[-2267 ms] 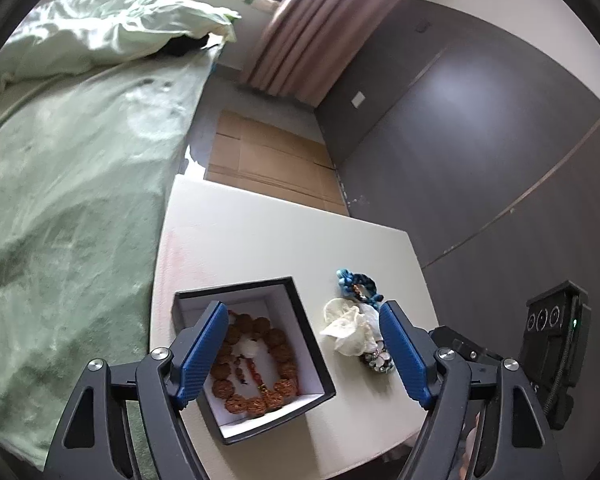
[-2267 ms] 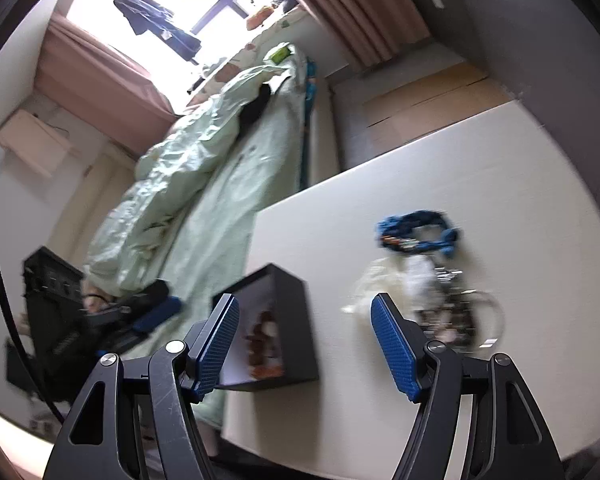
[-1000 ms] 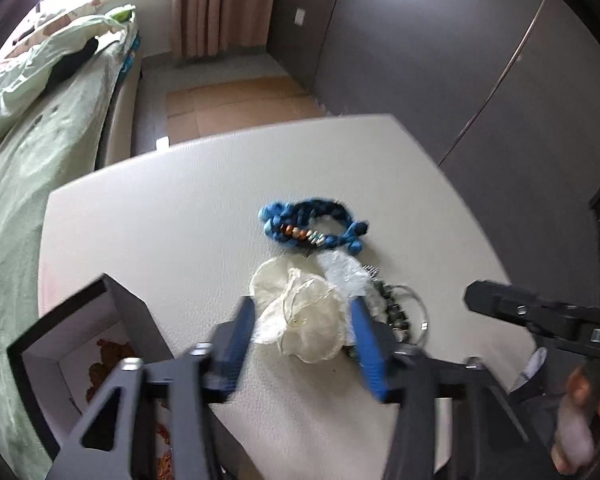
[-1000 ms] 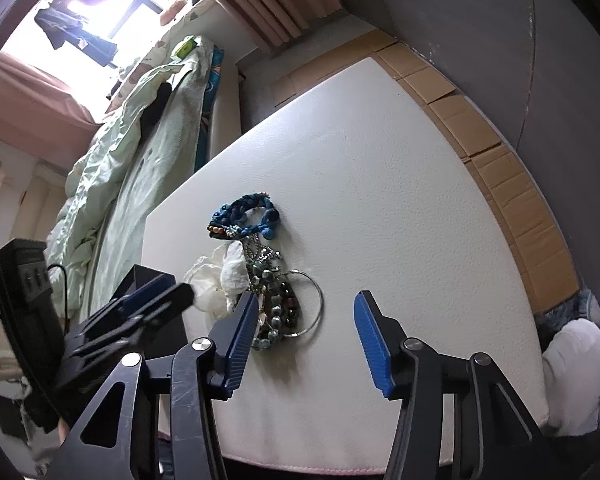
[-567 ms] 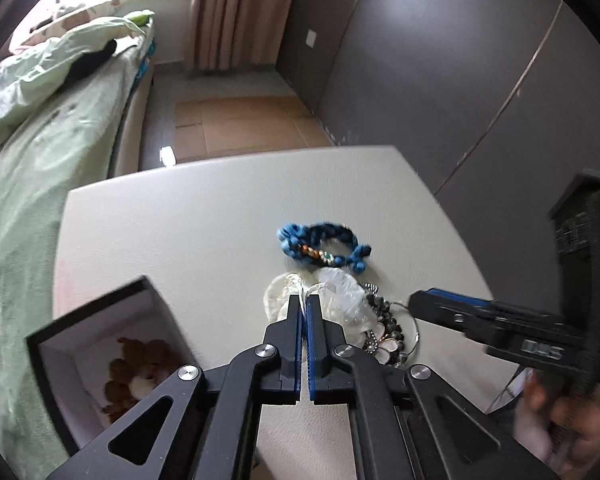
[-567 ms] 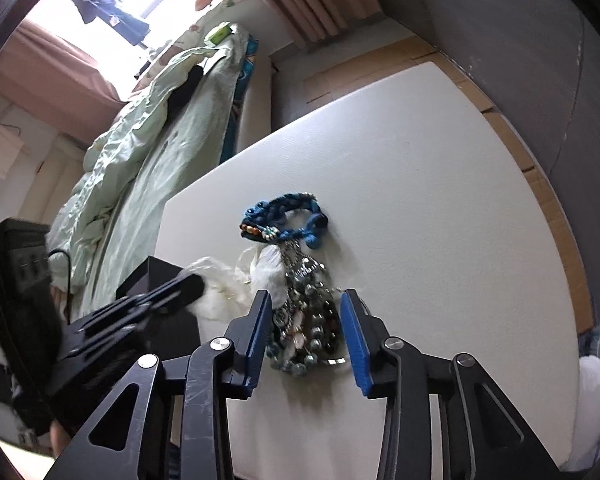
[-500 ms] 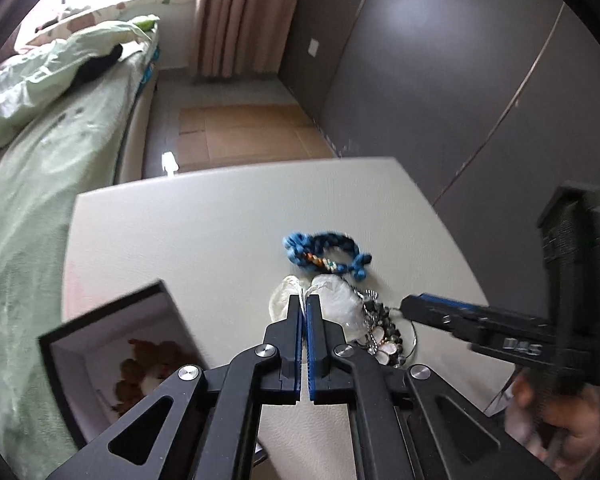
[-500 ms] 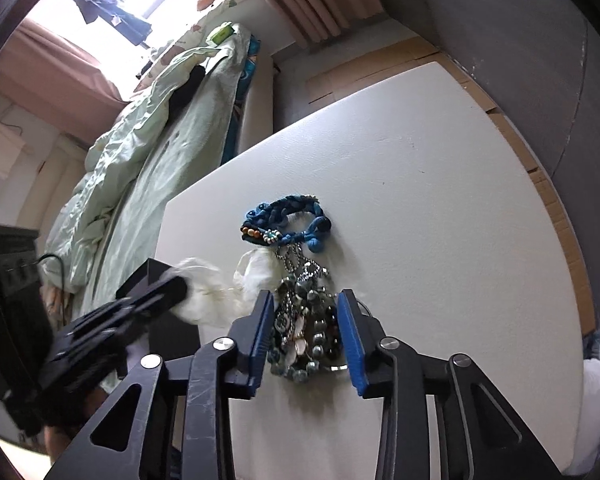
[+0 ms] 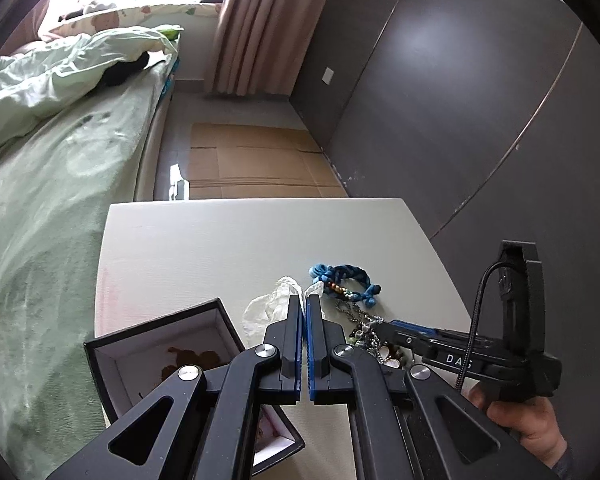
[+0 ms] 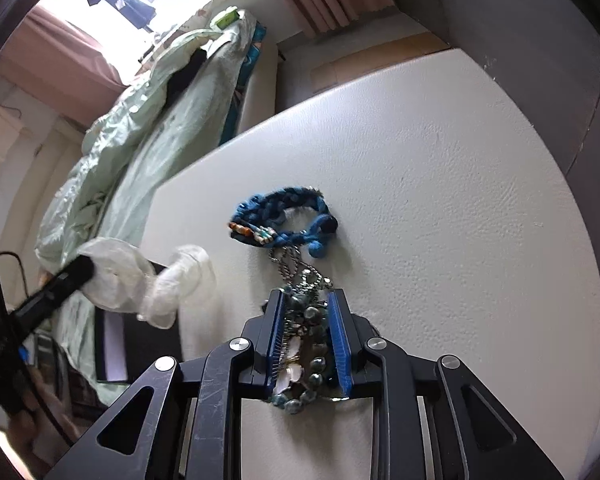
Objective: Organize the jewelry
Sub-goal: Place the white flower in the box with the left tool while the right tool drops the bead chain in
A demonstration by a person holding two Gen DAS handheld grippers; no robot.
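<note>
My left gripper is shut on a white gauzy fabric piece. In the right wrist view that fabric piece hangs from the left gripper, lifted off the white table. My right gripper points down at a pile of grey-green beaded jewelry. Its jaws are closing, with the beads filling the gap between the blue pads. A blue braided bracelet lies just beyond the pile. An open black box at the table's left holds a brown bead bracelet.
A bed with a pale green quilt runs along the table's left side. Flattened cardboard covers the floor beyond the table, and a dark wall stands to the right. A person's hand holds the right gripper's handle.
The left jaws shut on the white fabric and lifted it toward the box. The right gripper came down over the bead pile and its jaws narrowed around it.
</note>
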